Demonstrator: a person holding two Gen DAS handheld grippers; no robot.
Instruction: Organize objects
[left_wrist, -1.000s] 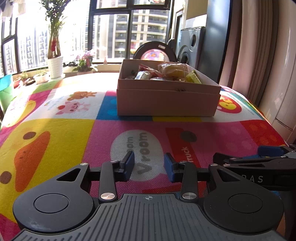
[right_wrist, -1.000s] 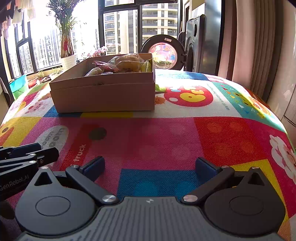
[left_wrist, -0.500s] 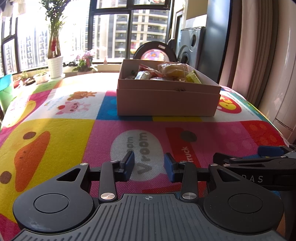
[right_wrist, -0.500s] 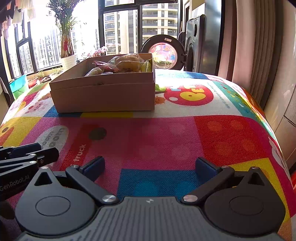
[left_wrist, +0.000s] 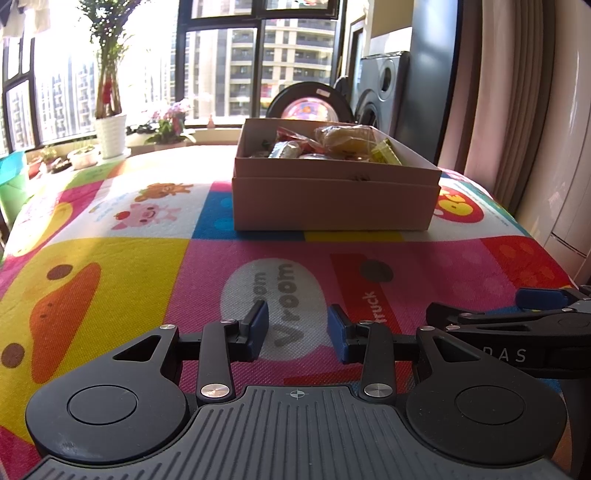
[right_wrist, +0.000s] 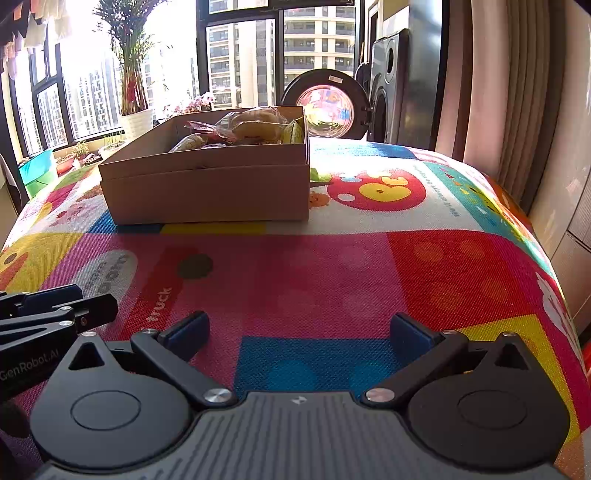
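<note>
- The shallow brown cardboard box (left_wrist: 334, 201) of wrapped snacks (left_wrist: 343, 138) lies dead ahead of the left gripper (left_wrist: 297, 328), long side across the approach.
- For the right gripper (right_wrist: 299, 332) it lies ahead-left.
- Both grippers are released and empty, the right spread wider; the left looks better aligned.

Play mat (left_wrist: 258, 258): "Vroom" and "truck". Left tongs (right_wrist: 33, 365): "GenRobot.AI". Right tongs (left_wrist: 509, 354): letters "DAS", partly hidden.

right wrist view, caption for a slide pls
Open right tool low over the mat, empty, facing a box of snacks.
</note>
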